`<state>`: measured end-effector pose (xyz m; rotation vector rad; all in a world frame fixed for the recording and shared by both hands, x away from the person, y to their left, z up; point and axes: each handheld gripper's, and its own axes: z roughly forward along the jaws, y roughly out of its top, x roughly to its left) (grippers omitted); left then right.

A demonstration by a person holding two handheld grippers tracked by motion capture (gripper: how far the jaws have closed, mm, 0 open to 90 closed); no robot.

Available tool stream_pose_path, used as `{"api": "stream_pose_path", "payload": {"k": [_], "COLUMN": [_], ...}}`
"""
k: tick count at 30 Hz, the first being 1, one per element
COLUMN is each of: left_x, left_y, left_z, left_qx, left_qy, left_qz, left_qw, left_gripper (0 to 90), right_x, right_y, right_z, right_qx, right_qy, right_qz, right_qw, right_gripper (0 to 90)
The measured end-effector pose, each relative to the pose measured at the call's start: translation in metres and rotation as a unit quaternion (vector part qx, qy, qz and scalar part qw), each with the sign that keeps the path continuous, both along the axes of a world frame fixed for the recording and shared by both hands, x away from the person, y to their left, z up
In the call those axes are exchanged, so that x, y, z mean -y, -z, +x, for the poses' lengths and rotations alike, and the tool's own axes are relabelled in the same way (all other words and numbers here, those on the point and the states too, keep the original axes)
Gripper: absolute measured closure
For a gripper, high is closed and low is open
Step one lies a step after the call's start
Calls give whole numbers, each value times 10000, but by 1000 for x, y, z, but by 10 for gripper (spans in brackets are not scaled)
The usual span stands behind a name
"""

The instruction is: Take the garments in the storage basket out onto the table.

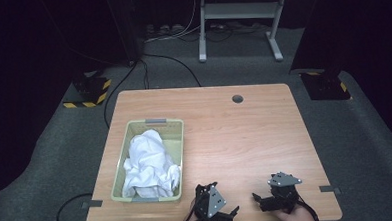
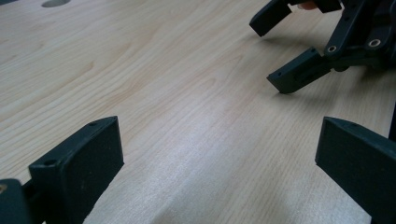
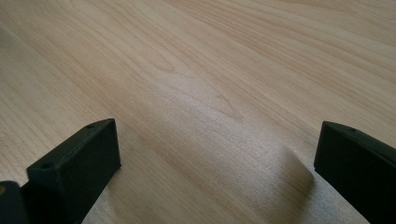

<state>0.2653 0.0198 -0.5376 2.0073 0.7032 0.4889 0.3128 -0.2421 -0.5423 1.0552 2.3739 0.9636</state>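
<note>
Both tools are matt black. The left gripper (image 1: 227, 212) carries a grey three-cornered plate on top, dotted with small dark fixings. The right gripper (image 1: 260, 197) bears a like plate, set flatter, and a dark cable trails from its outer side; thin cables also hang below the left one. Seen close in the gripper views, each jaw is a thick, blocky black slab with a flat inner pad and small round screw holes in its top face. On the right gripper (image 2: 299, 51), silver-ringed pivot screws join slim black links. Sleeves, if any, cannot be made out.
</note>
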Motion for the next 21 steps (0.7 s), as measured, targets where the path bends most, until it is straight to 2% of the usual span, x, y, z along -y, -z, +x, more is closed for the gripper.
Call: {"api": "stream_pose_path", "payload": {"k": [2, 5, 7, 9, 12, 17, 21], "left_x": [0, -3, -2, 0, 1, 1, 0], "left_y": [0, 0, 0, 0, 0, 0, 0], "left_z": [1, 4, 3, 1, 1, 2, 3], "left_qx": [-30, -161, -146, -49, -25, -70, -151], "left_qy": [-36, -186, -164, -89, -66, -10, 20], "left_qz": [5, -104, -94, 15, 81, 96, 18], "left_qw": [10000, 9996, 9997, 9999, 9999, 9999, 9999], "left_gripper": [12, 13, 13, 13, 16, 17, 16], "right_x": [0, 0, -1, -1, -1, -2, -2], "right_y": [0, 0, 0, 0, 0, 0, 0], "right_z": [0, 0, 0, 0, -2, -3, -3], "right_qx": [-19, -40, -26, -3, 71, 112, 137], "right_qy": [-13, -14, -1, -30, -21, -25, -32], "right_qz": [11, 24, 14, 3, -6, -36, -57], "right_qw": [10000, 10000, 10000, 10000, 10000, 9999, 9999], "right_gripper": [0, 0, 0, 0, 0, 0, 0]}}
